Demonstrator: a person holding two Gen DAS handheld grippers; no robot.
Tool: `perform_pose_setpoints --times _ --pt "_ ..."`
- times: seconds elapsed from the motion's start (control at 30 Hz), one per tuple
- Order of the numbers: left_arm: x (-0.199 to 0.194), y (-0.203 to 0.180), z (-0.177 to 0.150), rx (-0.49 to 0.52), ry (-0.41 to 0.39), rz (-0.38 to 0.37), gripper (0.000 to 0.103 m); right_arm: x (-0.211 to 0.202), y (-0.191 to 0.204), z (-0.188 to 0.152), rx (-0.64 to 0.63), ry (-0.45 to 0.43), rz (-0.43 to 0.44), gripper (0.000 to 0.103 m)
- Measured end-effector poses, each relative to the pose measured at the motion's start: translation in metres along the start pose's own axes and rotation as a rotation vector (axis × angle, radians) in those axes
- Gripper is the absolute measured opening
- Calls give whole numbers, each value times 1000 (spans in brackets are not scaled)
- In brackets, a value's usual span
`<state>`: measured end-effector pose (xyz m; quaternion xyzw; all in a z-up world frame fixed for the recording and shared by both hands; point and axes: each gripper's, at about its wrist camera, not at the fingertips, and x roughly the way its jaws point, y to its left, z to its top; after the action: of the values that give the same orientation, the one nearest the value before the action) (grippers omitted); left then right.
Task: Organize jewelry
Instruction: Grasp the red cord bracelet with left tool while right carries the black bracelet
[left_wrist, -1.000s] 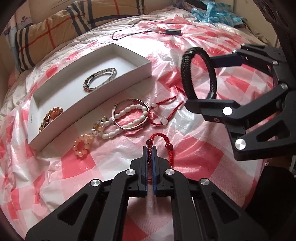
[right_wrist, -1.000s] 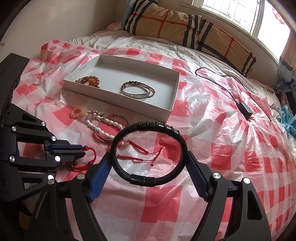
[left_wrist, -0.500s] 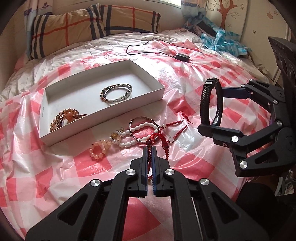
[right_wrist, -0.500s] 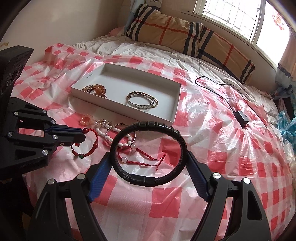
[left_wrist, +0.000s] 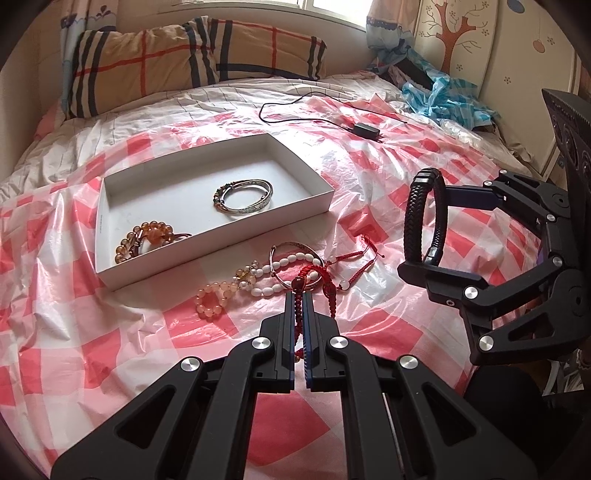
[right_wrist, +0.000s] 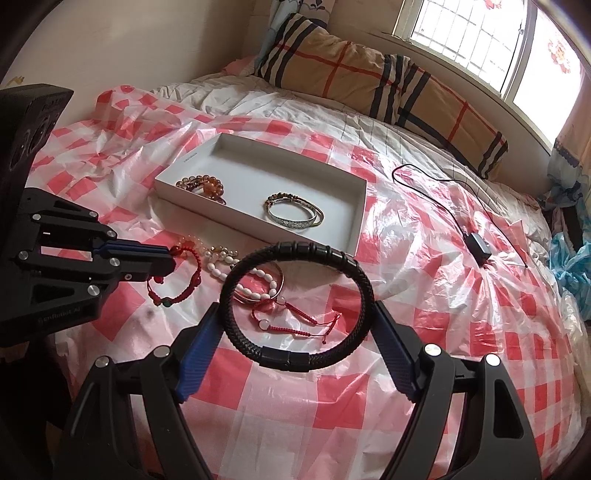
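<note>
Above the checked sheet (left_wrist: 110, 332), near white box (left_wrist: 325, 192): left gripper (left_wrist: 300, 295) pinching limp, light red cord bracelet (right_wrist: 184, 280) by its string, right gripper (right_wrist: 295, 332) clamping stiff braided black bangle (right_wrist: 295, 295) across its sides.

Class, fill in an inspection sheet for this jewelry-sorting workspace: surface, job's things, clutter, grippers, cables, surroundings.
Surface: bed under a red-checked plastic sheet.
Job's things: white box holding a silver bangle and amber bead bracelet; pearl bracelet, peach bead bracelet and red cord bracelet loose beside it.
Clutter: blue plastic bag.
Grippers: left gripper shut on red string bracelet; right gripper holds black braided bracelet.
Cables: black cable with adapter.
Surroundings: plaid pillows, window.
</note>
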<state>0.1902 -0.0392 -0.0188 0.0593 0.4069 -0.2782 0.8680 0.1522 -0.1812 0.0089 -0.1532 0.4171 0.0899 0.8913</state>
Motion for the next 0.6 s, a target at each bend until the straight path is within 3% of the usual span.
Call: perform_pose_setpoints --times 0.1,0.33,0.6 --pt "-4 3 1 -7 -16 3 4 -1 1 1 9 -9 10 77" --pt "-11 18 13 -66 -79 33 4 13 -23 5 175 -12 146 77" --pt "-5 45 36 -162 -123 95 4 31 -26 25 210 -56 168 77"
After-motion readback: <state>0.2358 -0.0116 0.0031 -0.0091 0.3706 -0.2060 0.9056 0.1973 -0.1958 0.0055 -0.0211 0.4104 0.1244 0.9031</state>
